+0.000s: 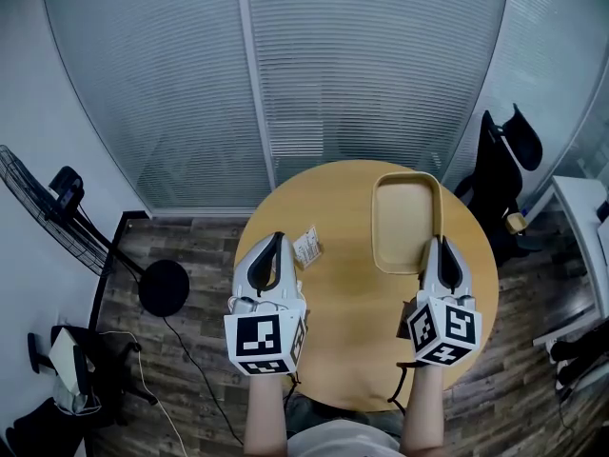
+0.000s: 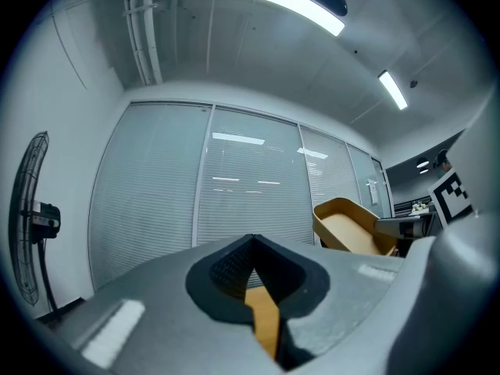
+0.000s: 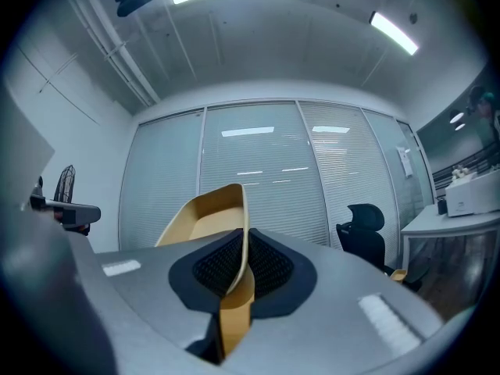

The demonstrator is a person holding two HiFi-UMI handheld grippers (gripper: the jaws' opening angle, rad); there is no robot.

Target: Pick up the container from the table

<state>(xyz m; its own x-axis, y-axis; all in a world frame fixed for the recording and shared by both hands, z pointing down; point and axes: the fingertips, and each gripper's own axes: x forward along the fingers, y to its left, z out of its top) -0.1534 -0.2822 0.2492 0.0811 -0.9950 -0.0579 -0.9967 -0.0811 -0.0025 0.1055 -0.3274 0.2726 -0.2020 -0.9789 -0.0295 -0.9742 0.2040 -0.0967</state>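
The right gripper (image 1: 440,248) has its jaws clamped on the container (image 1: 407,219), with the tan rim pinched between the pads (image 3: 262,266) at its near right corner. The container sits over the table (image 1: 352,331) toward the far right edge; its far end looks tilted upward. The left gripper (image 1: 276,243), jaws together on nothing, hovers near the left edge, just beside a small white packet (image 1: 306,247).

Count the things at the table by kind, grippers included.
Container: 1
Packet: 1
Grippers: 2 (left gripper, right gripper)
Total: 4
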